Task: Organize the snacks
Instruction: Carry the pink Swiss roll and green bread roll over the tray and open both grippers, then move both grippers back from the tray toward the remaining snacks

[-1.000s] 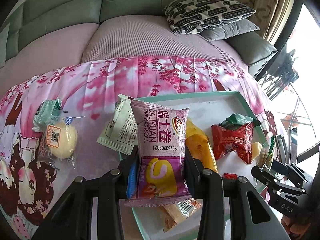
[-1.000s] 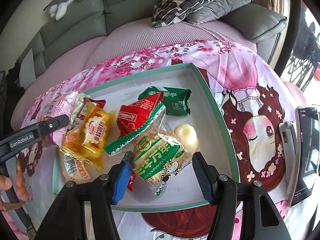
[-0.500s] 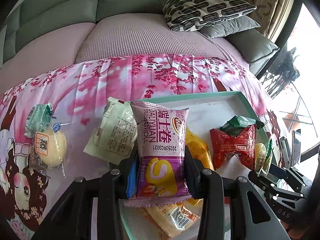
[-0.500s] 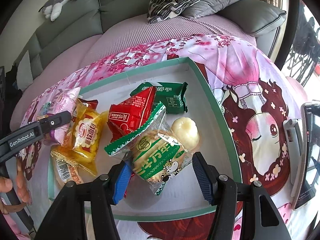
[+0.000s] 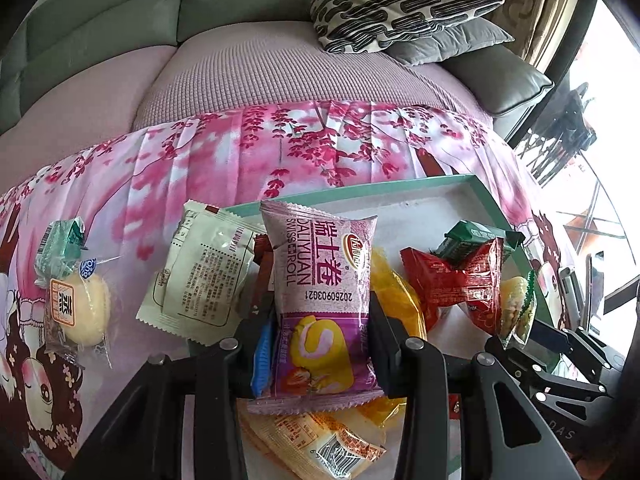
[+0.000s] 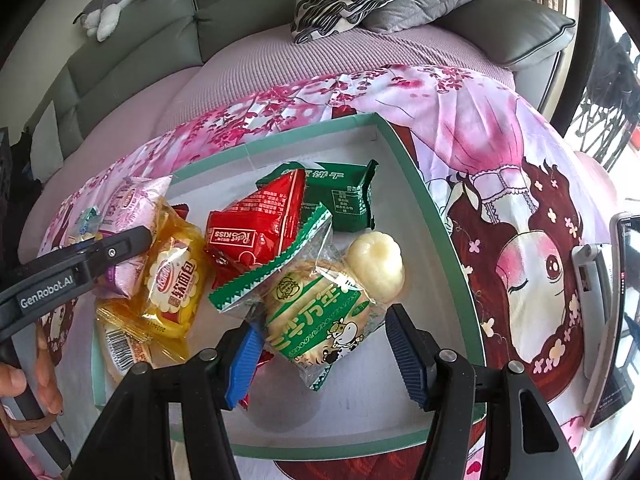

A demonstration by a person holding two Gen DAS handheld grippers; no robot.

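My left gripper [image 5: 318,328] is shut on a purple Swiss roll packet [image 5: 322,300] and holds it over the left part of the green-rimmed tray [image 5: 352,194]. The packet also shows in the right wrist view [image 6: 132,216]. My right gripper [image 6: 324,344] is open, its blue pads on either side of a green-and-clear bread packet [image 6: 316,316] that lies in the tray [image 6: 436,220]. A red packet [image 6: 256,232], a dark green packet [image 6: 340,196], yellow packets [image 6: 176,280] and a pale bun [image 6: 376,264] lie in the tray.
Outside the tray on the pink cloth lie a white packet [image 5: 204,272] and a wrapped yellow bun [image 5: 76,300]. A phone on a stand [image 6: 608,320] is at the right. A sofa with cushions [image 5: 400,4] lies behind.
My left gripper has carried the Swiss roll packet to the right, further over the tray. My right gripper stays open around the green bread packet and has edged forward.
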